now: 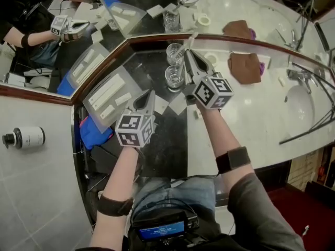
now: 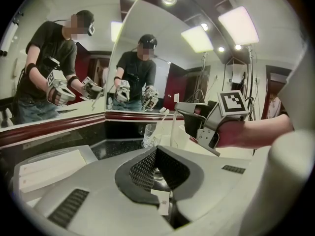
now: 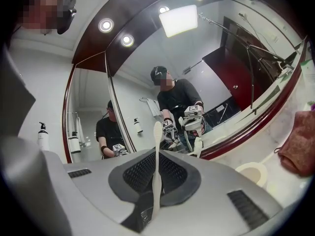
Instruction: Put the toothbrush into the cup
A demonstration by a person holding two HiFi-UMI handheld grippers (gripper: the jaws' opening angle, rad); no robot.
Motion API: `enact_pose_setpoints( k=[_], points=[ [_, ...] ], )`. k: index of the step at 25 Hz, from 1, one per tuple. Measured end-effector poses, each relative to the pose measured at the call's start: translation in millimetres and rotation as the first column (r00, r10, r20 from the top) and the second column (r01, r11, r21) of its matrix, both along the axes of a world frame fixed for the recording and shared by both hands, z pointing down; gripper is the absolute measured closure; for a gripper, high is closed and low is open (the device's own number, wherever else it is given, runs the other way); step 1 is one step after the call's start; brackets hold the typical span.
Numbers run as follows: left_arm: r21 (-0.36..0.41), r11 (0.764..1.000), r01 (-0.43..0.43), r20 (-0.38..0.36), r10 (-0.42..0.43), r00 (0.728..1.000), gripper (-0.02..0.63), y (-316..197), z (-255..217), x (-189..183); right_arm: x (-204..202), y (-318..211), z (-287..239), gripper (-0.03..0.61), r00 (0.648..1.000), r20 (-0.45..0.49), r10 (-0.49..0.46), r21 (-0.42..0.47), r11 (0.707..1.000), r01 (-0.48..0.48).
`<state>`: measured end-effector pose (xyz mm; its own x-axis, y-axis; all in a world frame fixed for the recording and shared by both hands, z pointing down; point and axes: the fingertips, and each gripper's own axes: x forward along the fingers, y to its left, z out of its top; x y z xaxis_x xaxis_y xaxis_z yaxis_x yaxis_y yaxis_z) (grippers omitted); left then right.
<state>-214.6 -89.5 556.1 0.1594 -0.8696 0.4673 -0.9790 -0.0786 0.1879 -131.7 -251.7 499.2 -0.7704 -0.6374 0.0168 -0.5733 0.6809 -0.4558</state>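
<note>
My right gripper (image 1: 187, 54) clamps the white toothbrush (image 3: 157, 171) upright just beside the glass cup (image 2: 149, 134), while my left gripper (image 1: 150, 94), jaws closed on nothing, hangs short of that cup.

the cup (image 1: 174, 77) stands on the dark counter (image 1: 167, 140), just before the corner where two mirrors meet. the right gripper (image 1: 188, 56) hangs just right of the cup, the toothbrush (image 3: 156, 171) upright between its jaws. the left gripper (image 1: 149, 97) is left of the cup, nearer the person. flat packets (image 1: 107, 94) lie further left. right of the cup sit a tape roll (image 1: 211, 58), then a cloth (image 1: 245, 67), then the sink (image 1: 298, 109).
</note>
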Motion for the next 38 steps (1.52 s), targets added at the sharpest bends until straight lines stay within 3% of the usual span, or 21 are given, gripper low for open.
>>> enact_pose_setpoints(
  k=[8, 20, 28, 38],
  points=[
    [-0.007, 1.000, 0.018, -0.011, -0.018, 1.000, 0.614, 8.0, 12.5, -7.6, -10.3, 3.2, 31.4, 0.534, 0.999, -0.034, -0.008, -0.048, 0.999, 0.007],
    [-0.015, 0.999, 0.038, -0.030, -0.039, 0.999, 0.614, 13.3, 17.9, -15.9, -17.5, 12.6, 66.4, 0.532, 0.980, -0.195, -0.031, -0.080, 0.997, 0.016],
    [-0.015, 0.999, 0.046, -0.040, -0.047, 0.998, 0.614, 12.0, 17.7, -18.8, -17.2, 13.4, 83.7, 0.468, 0.949, -0.311, -0.051, -0.111, 0.994, 0.017],
    [-0.019, 0.998, 0.059, -0.062, -0.060, 0.996, 0.614, 18.4, -4.6, -15.5, 15.6, 25.0, 45.7, 0.469, 0.939, -0.339, -0.053, -0.114, 0.993, 0.014]
  ],
)
